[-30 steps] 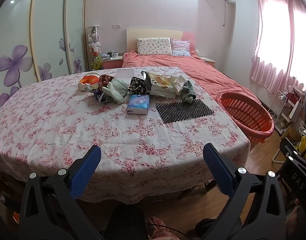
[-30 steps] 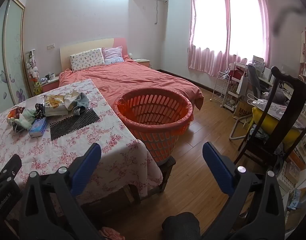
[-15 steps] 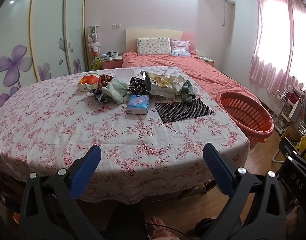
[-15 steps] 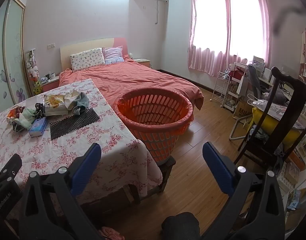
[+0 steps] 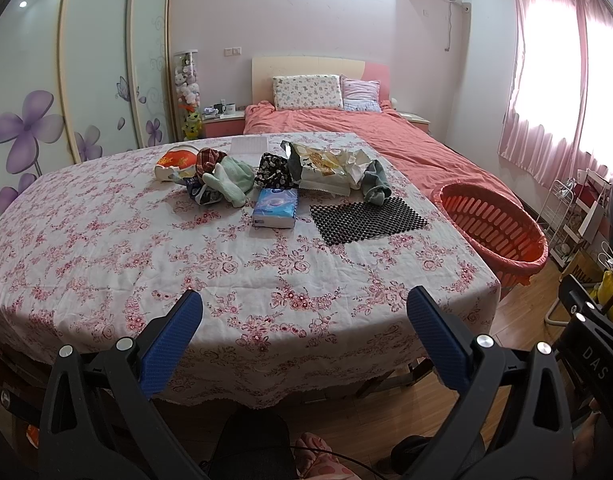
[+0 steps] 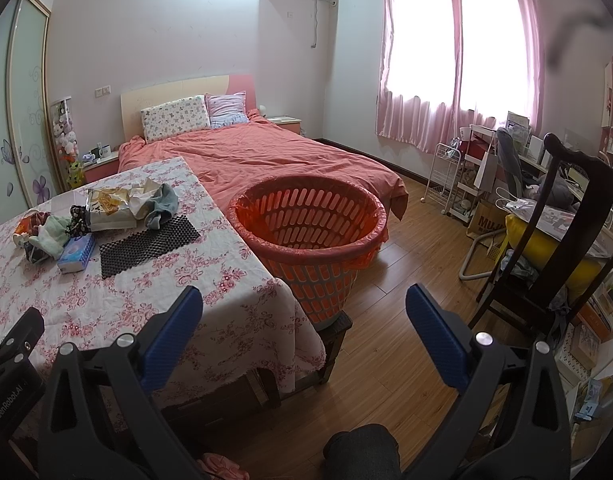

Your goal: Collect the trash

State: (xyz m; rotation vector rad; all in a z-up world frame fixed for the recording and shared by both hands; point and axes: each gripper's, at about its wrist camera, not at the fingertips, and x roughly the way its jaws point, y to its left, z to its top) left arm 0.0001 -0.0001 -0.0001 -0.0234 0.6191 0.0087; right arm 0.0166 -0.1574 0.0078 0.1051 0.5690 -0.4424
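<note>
Hovering released before the table edge, both hand-held grippers, basket beside table corner.

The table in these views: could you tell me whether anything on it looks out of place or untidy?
Yes. A jumble sits at the far side of the table: a torn, crumpled snack bag, loose cloths and a tipped bowl heaped together. The tissue pack and black mesh mat lie flat beside them. The orange basket is empty.

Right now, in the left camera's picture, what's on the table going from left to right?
Orange-and-white bowl → light green glove → blue tissue pack → black mesh mat, then, off the table's right edge, the orange basket.
</note>
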